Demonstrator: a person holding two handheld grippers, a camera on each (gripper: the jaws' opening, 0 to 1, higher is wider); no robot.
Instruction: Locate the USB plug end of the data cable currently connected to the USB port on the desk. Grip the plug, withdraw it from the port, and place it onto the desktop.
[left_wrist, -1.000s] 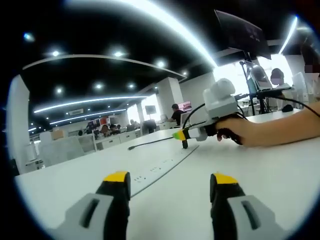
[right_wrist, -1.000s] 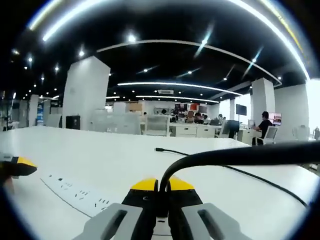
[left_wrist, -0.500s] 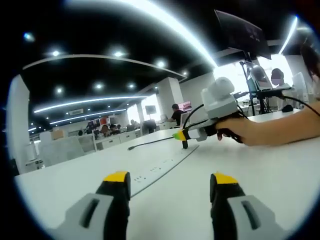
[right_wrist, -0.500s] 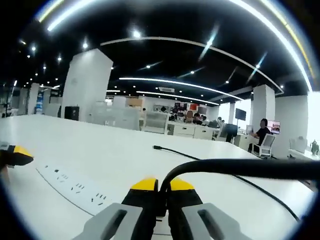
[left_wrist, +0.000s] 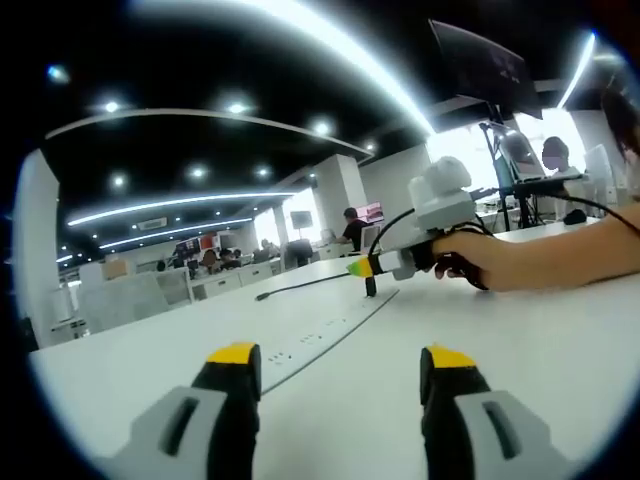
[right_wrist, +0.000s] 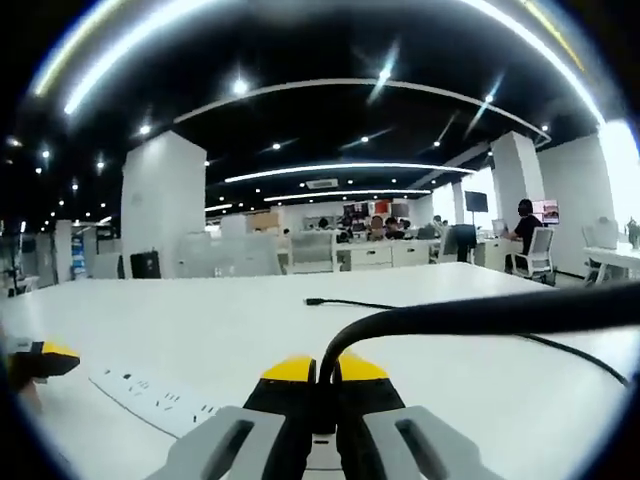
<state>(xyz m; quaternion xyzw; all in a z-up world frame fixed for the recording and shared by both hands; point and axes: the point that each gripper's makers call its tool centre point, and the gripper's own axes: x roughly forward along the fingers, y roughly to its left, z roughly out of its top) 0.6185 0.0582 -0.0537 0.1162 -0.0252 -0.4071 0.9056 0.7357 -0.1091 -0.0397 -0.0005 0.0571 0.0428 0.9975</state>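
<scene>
Grey claw (left_wrist: 341, 362) arms with black, yellow-tipped jaws.

Open-plan office: desk rows (right_wrist: 380, 258), seated staff (left_wrist: 352, 226), ceiling striplights (right_wrist: 340, 168).

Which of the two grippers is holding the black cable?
The right gripper: its jaws are closed on the black cable. The left gripper stands open, holding nothing.

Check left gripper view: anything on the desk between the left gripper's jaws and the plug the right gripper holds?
Left gripper view: the white socket strip runs across that stretch of desk, from near the left gripper towards the plug held by the right gripper.
</scene>
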